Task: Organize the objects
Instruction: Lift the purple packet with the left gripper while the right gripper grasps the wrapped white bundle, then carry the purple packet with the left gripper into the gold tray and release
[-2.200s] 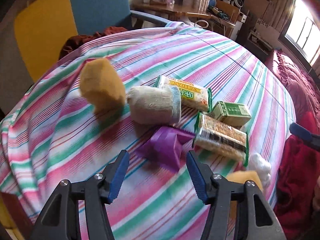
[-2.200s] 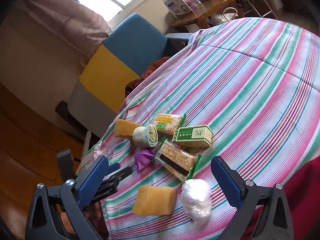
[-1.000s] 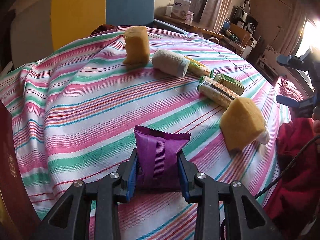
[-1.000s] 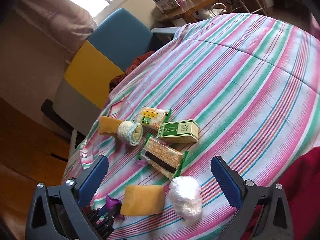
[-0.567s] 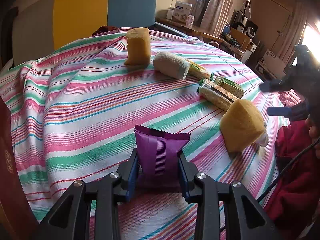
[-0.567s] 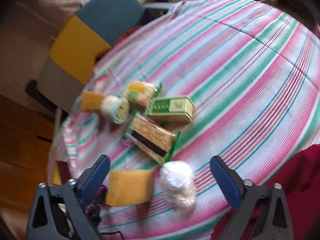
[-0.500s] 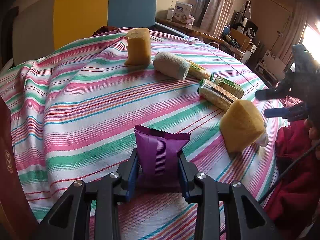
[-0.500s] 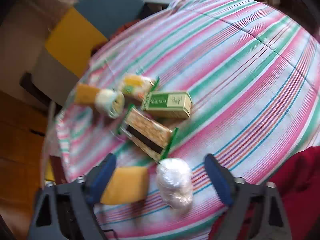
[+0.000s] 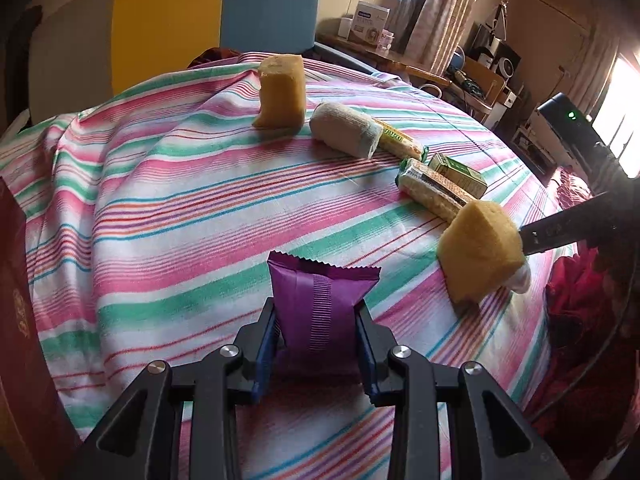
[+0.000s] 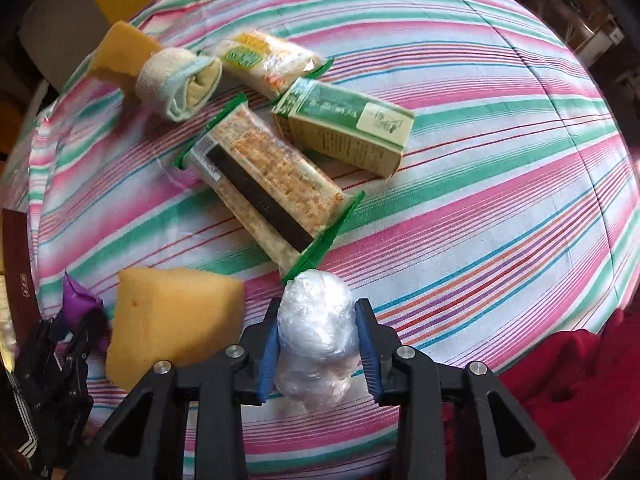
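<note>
Plastic-wrapped ball (image 10: 316,332) sits clamped in right claw (image 10: 318,344), purple packet (image 9: 318,312) clamped in left claw (image 9: 316,344).

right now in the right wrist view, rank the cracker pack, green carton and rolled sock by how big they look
1. cracker pack, longest
2. green carton, close behind; it lies farther from the camera, so the order is unsure
3. rolled sock, clearly smallest, though farthest away

My left gripper (image 9: 316,354) and right gripper (image 10: 318,350) were both black plastic frames with blue finger pads, silver screws at the pivots and triangular cut-outs below them.
</note>
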`<state>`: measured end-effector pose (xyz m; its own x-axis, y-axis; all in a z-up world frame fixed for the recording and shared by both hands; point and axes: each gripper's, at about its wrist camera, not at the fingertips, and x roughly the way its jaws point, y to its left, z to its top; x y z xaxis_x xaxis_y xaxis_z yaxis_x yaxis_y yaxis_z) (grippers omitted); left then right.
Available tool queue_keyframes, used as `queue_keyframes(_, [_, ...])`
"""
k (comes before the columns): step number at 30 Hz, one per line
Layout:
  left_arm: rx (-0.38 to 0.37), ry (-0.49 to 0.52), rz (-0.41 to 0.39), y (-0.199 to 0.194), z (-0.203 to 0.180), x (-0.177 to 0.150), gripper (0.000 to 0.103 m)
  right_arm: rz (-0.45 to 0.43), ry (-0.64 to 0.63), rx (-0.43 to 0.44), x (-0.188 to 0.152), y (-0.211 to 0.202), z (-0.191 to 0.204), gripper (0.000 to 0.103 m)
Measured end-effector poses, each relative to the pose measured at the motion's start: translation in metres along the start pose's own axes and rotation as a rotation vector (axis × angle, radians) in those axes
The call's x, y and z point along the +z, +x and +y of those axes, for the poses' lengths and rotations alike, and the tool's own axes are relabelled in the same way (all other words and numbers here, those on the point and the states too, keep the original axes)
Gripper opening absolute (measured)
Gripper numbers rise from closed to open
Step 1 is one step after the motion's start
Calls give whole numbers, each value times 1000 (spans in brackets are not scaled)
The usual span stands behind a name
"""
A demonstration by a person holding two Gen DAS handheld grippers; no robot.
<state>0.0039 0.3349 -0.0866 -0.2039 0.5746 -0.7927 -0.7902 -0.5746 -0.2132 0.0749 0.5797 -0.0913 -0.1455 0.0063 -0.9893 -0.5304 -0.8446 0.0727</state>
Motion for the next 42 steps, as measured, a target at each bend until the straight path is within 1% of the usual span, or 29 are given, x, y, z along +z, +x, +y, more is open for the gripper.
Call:
queue_keyframes(8, [-14, -4, -62, -43, 4, -11, 35, -18, -68, -78, -2, 3, 13, 36])
queue_keyframes(14, [0, -46, -113, -87, 20, -19, 35, -24, -77, -76, -4, 2, 14, 36])
queue_keyframes(18, [32, -121, -174, -124, 52, -19, 35, -24, -90, -79, -5, 1, 16, 36])
queue_keyframes(21, [91, -187, -207, -148, 86, -18, 35, -26, -93, -75, -6, 0, 17, 36])
queue_keyframes(22, [123, -210, -212, -156, 102, -18, 35, -26, -95, -75, -7, 0, 17, 36])
queue_keyframes(24, [172, -244, -210, -164, 127, -16, 35, -27, -100, -74, -7, -1, 18, 36])
queue_keyframes(28, [229, -346, -197, -175, 182, -14, 35, -29, -109, -71, -9, -2, 20, 36])
queue_keyframes(31, [278, -405, -175, -174, 221, -16, 35, -28, -111, -71, -9, -3, 20, 36])
queue_keyframes(34, [322, -442, -126, -162, 255, -17, 35, -25, -115, -72, -9, -4, 20, 36])
queue_keyframes(37, [347, -481, -95, -151, 282, -18, 35, -22, -117, -74, -10, -4, 20, 36])
queue_keyframes(38, [353, -484, -86, -148, 288, -19, 35, -21, -116, -74, -10, -5, 19, 37])
queue_keyframes(40, [393, -497, -61, -137, 301, -18, 35, -19, -117, -76, -10, -6, 19, 37])
queue_keyframes(42, [403, -498, -42, -129, 310, -16, 35, -17, -120, -79, -10, -6, 20, 37])
